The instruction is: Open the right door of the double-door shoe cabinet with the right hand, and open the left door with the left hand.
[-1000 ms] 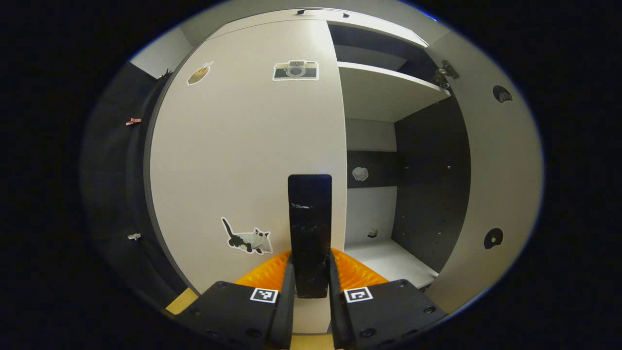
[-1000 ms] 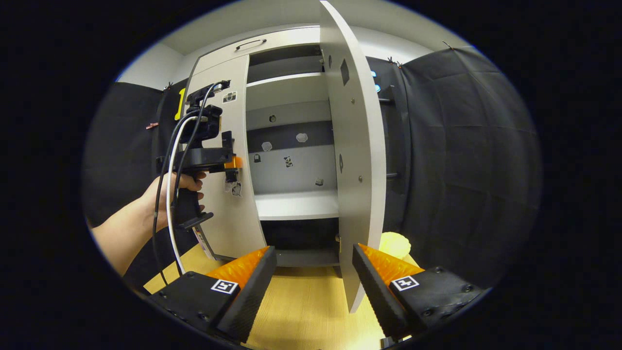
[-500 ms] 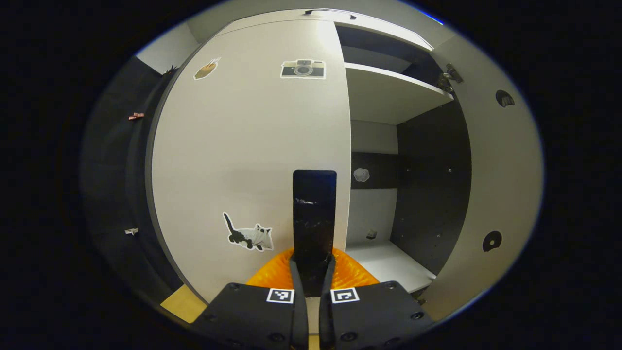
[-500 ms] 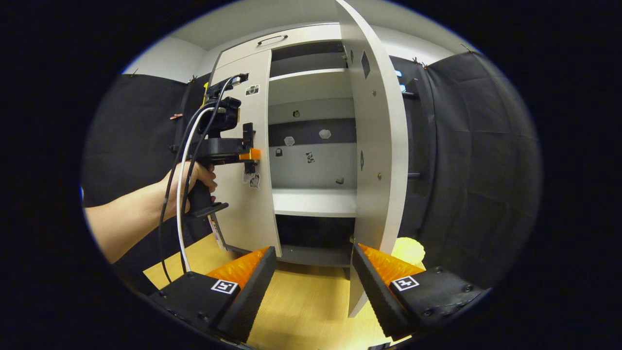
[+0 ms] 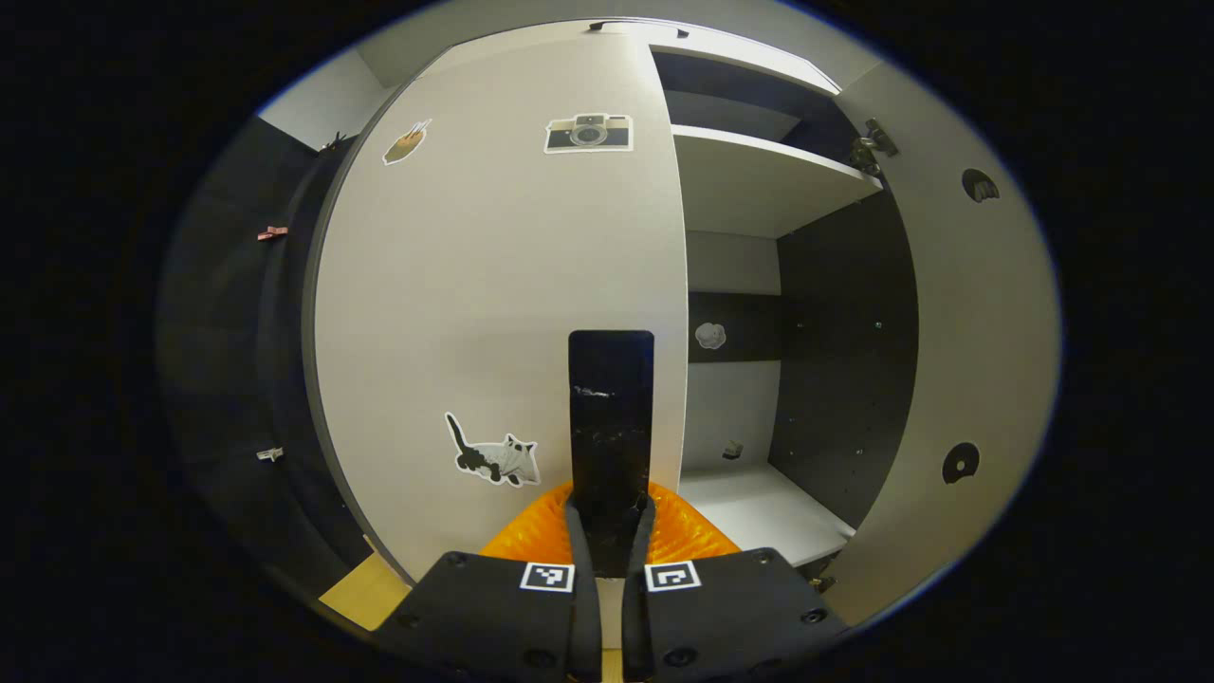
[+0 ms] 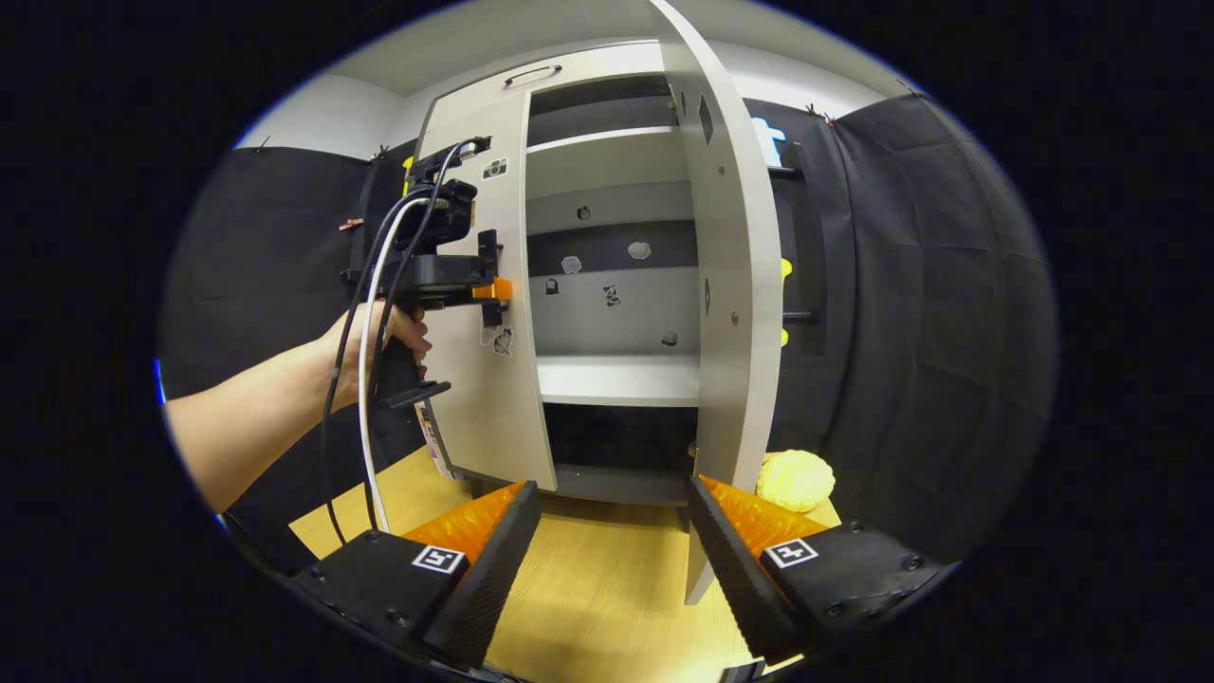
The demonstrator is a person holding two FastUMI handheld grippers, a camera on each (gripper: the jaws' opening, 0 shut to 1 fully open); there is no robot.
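a recording booth: black cloth walls (image 6: 910, 313), stickered shoe cabinet (image 6: 493, 398).

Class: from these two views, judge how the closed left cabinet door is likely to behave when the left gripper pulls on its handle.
The left door is a flat rigid panel, so it probably won't flex. It likely swings about its far edge, as the open right door has. The left gripper is closed on the slim handle, whose smooth look suggests it might slip.

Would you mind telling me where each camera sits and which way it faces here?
Left gripper view: rides the left gripper, close against the left door, its fingers shut on the dark handle.
Right gripper view: rides the right gripper, farther back, facing the cabinet; its open fingers show, plus a hand.
Shared: left door, open right door, shelves.
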